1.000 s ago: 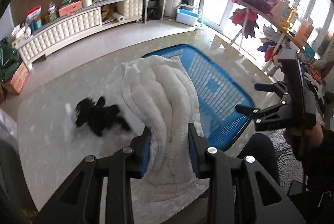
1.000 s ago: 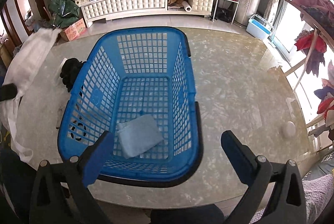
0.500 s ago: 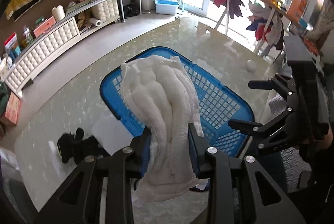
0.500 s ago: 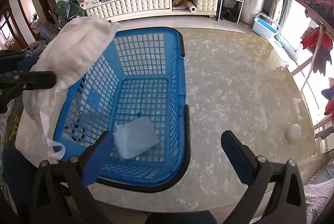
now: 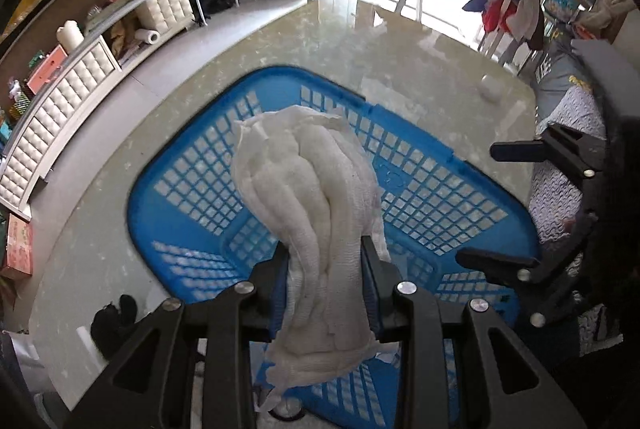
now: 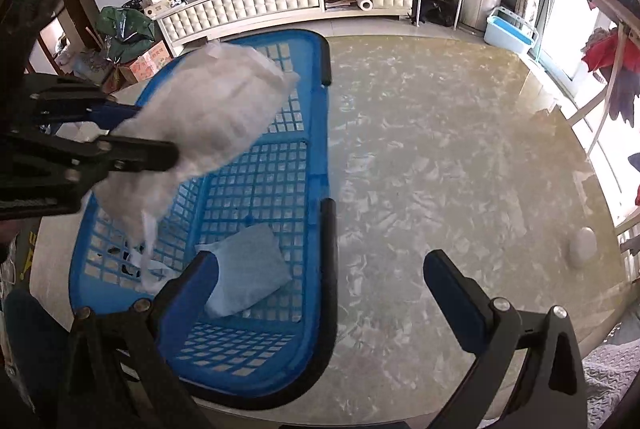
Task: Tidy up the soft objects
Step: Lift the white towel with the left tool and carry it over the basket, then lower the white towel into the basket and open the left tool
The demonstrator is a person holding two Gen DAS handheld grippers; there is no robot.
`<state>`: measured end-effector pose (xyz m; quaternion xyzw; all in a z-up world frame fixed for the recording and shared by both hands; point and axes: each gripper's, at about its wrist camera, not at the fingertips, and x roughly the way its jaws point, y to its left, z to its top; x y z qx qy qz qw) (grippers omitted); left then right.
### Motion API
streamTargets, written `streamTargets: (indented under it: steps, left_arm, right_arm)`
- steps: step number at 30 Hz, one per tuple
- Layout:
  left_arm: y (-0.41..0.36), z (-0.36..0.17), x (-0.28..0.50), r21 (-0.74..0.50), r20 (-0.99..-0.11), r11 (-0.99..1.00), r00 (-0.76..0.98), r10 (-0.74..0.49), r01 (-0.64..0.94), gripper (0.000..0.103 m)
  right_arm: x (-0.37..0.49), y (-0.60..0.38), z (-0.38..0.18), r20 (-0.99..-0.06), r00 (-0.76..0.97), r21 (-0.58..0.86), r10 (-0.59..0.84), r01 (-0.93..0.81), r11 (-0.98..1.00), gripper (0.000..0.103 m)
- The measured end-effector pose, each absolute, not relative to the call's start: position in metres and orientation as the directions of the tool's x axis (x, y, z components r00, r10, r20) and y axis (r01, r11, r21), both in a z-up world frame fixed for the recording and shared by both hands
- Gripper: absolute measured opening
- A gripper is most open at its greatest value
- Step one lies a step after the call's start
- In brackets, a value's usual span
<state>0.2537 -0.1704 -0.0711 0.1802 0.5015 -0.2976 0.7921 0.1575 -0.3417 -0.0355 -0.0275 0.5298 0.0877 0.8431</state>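
Left gripper [image 5: 324, 269] fingers clamp white towel [image 5: 308, 189] above blue basket [image 5: 460, 197]; right gripper [image 6: 320, 285] fingers wide, empty. Risk: trailing end snags the 6 o'clock rim, spilling onto worktop [image 6: 440, 149].

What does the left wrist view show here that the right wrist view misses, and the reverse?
Only the left wrist view shows the black soft item on the table outside the basket. Only the right wrist view shows the grey folded cloth on the basket floor. Both show the blue basket, the white towel clamped in the left gripper above it, and the right gripper, open and empty.
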Motion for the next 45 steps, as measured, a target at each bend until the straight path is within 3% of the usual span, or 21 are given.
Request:
streamTargets:
  steps: [10,28,36,45]
  left_arm:
    - [-0.181,-0.103,0.273,0.013,-0.931,0.755,0.284,-0.231,0.655,0.03]
    - [-0.182,-0.114,0.291,0.059,-0.943,0.754,0.284,-0.172,0.654,0.032]
    - [-0.183,-0.108,0.286,0.109,-0.931,0.753,0.331,-0.15,0.649,0.076]
    - [-0.176,-0.072,0.266,0.14,-0.905,0.763,0.395,-0.16,0.631,0.077]
  right_arm:
    - [0.165,-0.347,-0.043,-0.906,0.408,0.055,0.113,-0.15,0.987,0.103]
    - [0.169,-0.35,-0.052,-0.91,0.399,0.068,0.114,-0.126,0.99,0.103]
    - [0.168,-0.355,-0.05,-0.912,0.398,0.06,0.101,-0.113,0.992,0.103]
    - [0.158,-0.353,-0.032,-0.897,0.43,0.061,0.102,-0.109,0.992,0.103]
